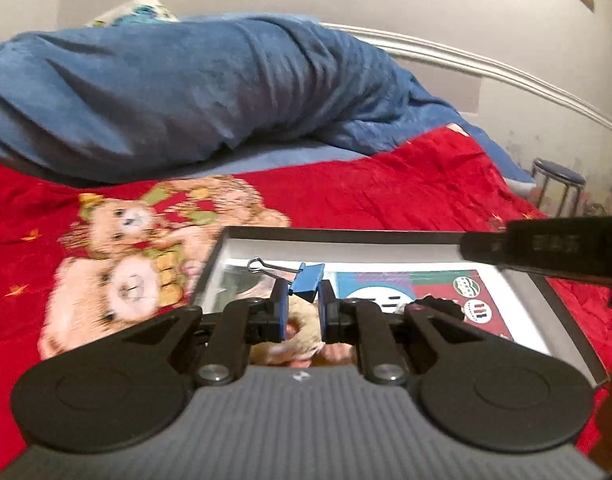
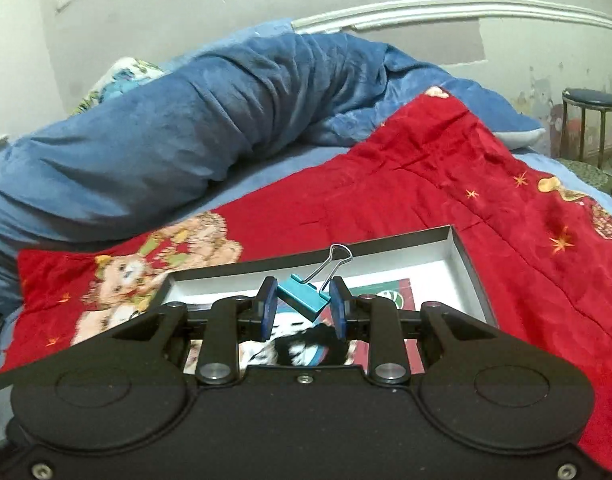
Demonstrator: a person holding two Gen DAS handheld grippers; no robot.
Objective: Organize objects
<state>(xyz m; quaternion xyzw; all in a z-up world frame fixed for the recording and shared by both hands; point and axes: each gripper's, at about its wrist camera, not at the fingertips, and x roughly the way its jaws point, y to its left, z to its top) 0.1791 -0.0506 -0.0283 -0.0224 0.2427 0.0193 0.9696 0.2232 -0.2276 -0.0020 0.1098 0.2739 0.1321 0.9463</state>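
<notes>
My left gripper [image 1: 301, 292] is shut on a blue binder clip [image 1: 306, 282] with its wire handle pointing left, held over a shallow grey box [image 1: 346, 234] that lies on the red bedspread. My right gripper [image 2: 301, 298] is shut on a teal binder clip [image 2: 303, 298], its wire handle sticking up to the right, also over the box [image 2: 464, 264]. Printed cards [image 1: 438, 286] and a dark object [image 2: 301, 346] lie on the box's white floor. The right gripper's body [image 1: 546, 246] crosses the left wrist view at the right.
The box sits on a red bedspread [image 2: 406, 184] with teddy-bear prints. A bunched blue blanket [image 1: 185, 92] lies behind it. A white bed rail [image 2: 446, 6] runs along the wall. A stool [image 2: 590, 120] stands at the far right.
</notes>
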